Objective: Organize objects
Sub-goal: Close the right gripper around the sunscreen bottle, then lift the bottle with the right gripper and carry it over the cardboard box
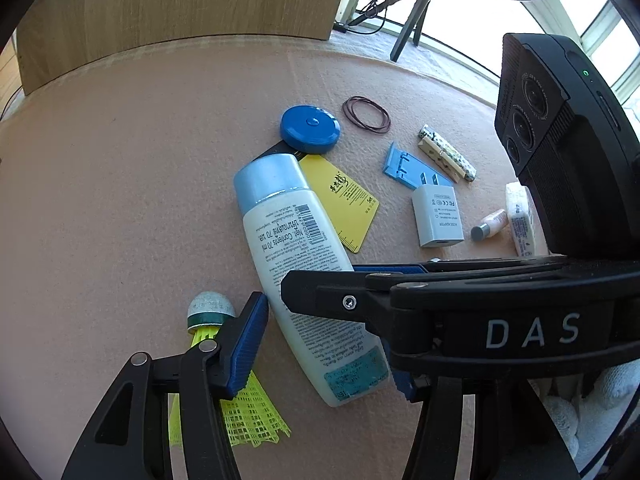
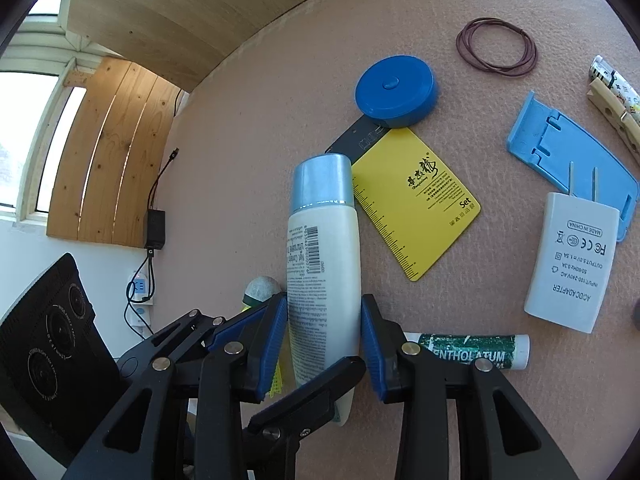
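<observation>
- pink felt tabletop (image 2: 248,128) carries everything we see, with a wooden panel (image 1: 180,0) behind it.
- yellow shuttlecock (image 1: 212,312) lies at the far left, just beside our left gripper (image 1: 320,344); its jaws stand apart around the bottle, and we cannot tell whether the pads touch it.
- white bottle (image 2: 324,256) with a blue cap lies flat mid-table; our right gripper (image 2: 325,340) is clenched on its lower body, both blue pads pressed against its sides.
- right of it lie a yellow card (image 2: 420,208), a blue round case (image 2: 396,90), rubber bands (image 2: 496,46), a blue stand (image 2: 568,152), a white adapter (image 2: 570,260) and a green tube (image 2: 468,350).
</observation>
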A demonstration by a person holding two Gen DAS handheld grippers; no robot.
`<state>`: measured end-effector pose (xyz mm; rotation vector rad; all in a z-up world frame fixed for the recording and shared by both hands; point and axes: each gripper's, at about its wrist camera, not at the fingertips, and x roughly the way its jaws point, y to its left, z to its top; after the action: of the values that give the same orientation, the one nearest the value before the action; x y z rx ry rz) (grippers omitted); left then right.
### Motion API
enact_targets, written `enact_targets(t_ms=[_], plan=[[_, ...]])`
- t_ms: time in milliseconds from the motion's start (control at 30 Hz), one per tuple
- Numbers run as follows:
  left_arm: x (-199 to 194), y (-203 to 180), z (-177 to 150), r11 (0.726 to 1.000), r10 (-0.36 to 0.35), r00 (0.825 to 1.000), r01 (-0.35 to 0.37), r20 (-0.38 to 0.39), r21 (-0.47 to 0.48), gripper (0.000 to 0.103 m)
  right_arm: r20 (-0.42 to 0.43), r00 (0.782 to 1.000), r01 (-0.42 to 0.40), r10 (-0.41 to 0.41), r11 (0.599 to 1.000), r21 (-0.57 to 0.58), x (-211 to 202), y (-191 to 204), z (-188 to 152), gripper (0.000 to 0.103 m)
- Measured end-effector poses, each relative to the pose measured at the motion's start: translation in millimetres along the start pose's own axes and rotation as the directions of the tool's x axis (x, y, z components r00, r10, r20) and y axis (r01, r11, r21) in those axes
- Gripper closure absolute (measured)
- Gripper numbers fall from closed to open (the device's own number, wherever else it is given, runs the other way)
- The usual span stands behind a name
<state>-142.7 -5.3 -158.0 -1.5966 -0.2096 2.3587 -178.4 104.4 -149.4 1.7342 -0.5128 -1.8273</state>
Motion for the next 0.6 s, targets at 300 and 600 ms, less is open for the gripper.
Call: enact_targets(t_ms=[300, 600], plan=[[-9.3, -2.3, -6.3, 1.000, 0.009, 1.000, -0.009, 0.015, -0.011, 0.044, 0.023, 1.000, 0.002, -0.001, 0.999, -0.034, -11.6, 11.5, -9.5, 0.074], [-30.3, -38.2, 3.6, 0.999, -0.014, 0.998, 0.012, 0.067, 0.036, 0.044, 0.103, 0.994, -0.013, 0.018, 0.999, -0.042, -54.4, 9.7, -19.9, 0.075]])
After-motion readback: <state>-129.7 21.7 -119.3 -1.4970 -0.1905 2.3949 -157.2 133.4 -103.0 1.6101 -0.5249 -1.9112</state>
